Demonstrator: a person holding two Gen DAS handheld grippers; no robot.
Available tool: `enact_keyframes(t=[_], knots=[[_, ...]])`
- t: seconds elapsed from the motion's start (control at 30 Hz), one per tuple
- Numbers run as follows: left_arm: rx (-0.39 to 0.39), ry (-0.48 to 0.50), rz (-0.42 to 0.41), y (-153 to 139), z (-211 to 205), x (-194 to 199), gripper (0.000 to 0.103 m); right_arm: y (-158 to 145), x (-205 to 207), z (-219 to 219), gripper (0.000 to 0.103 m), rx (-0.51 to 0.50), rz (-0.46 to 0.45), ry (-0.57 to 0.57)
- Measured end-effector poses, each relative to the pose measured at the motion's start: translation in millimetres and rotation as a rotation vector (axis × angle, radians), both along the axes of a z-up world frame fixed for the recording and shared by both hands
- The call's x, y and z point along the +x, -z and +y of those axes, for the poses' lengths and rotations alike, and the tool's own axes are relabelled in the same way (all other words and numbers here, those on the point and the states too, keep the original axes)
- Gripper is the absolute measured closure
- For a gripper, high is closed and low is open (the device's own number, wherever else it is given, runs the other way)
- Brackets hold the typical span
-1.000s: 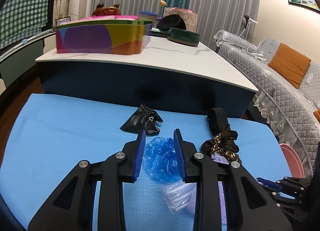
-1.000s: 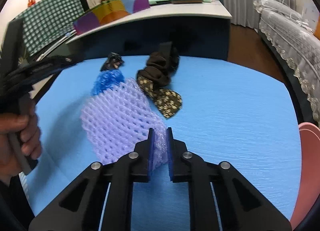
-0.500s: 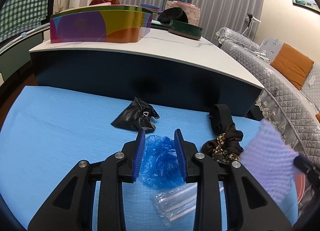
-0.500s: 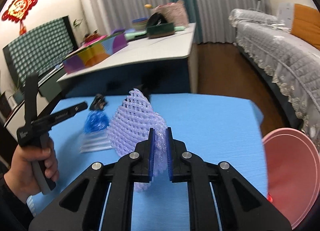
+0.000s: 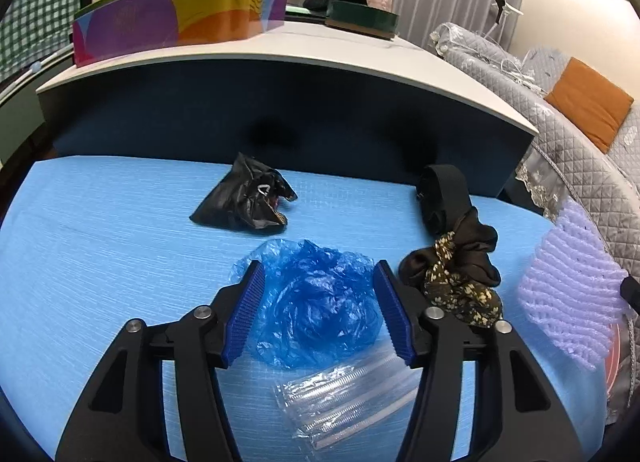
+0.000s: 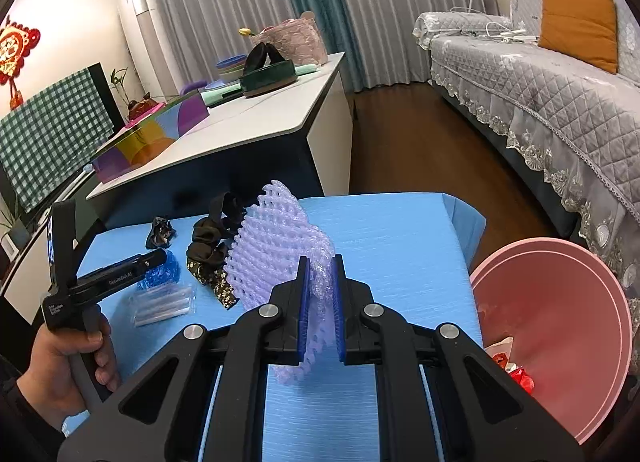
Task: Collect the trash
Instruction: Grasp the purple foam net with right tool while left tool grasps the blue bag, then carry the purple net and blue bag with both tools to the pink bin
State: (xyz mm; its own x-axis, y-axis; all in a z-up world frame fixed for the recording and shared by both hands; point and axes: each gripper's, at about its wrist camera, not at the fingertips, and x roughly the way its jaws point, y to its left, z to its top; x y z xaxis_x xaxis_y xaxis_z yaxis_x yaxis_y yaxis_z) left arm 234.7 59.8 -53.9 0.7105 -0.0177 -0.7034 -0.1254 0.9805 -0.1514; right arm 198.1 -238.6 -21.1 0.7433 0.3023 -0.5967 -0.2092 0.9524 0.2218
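two pieces of trash were in hand at once. the right gripper (image 6: 319, 304) was clamped on the purple foam net (image 6: 280, 250), lifted clear of the blue mat (image 6: 400, 246), with the pink bin (image 6: 560, 326) just off to its right and lower down; red scraps already lay in the bin's bottom. judged from that, the carry was nearly done: the next move called for swinging the net over the bin's mouth and letting go only once it hung well inside the rim, since so light a thing could catch on the pads or drift out.

the left gripper (image 5: 320, 310) stood with its jaws apart, having just been widening, and the crumpled blue plastic bag (image 5: 316, 306) sat between the pads without being squeezed. it called for a slight drop and a firm close on the bag's bulk. a clear plastic sleeve (image 5: 344, 398) lay below and nearer than the bag, partly under the gripper, and could be dragged along. ahead lay a black wrapper (image 5: 244, 198); to the right of the fingers, a dark scrunchie (image 5: 460, 262) that looked less like trash.

white lettering ran along the left gripper's arm in the right wrist view, seemingly "cenrobot.ai", though too small to be sure; a smaller label on its handle could not be read.
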Motion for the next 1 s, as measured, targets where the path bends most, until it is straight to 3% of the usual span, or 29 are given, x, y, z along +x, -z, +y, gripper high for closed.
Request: enact_keyframes(t=[0.1, 0.13, 0.5, 1.0], knots=[[0.016, 0.009, 0.022, 1.8, -1.3, -0.1, 0.083, -0.4, -0.6, 0.0, 0.092, 0.0, 0.0, 0.001], [0.023, 0.005, 0.016, 0.3, -0.7, -1.7, 0.088, -1.1, -1.0, -0.5, 0.092, -0.001, -0.002, 0.001], [0.02, -0.003, -0.114, -43.0, -2.9, -31.8, 0.092, -34.4, -23.0, -2.8, 0.092, -0.015, -0.073, 0.025], [0.006, 0.166, -0.217, -83.8, -70.7, -50.1, 0.092, -81.3, -54.5, -23.0, 0.092, -0.075, -0.145, 0.171]])
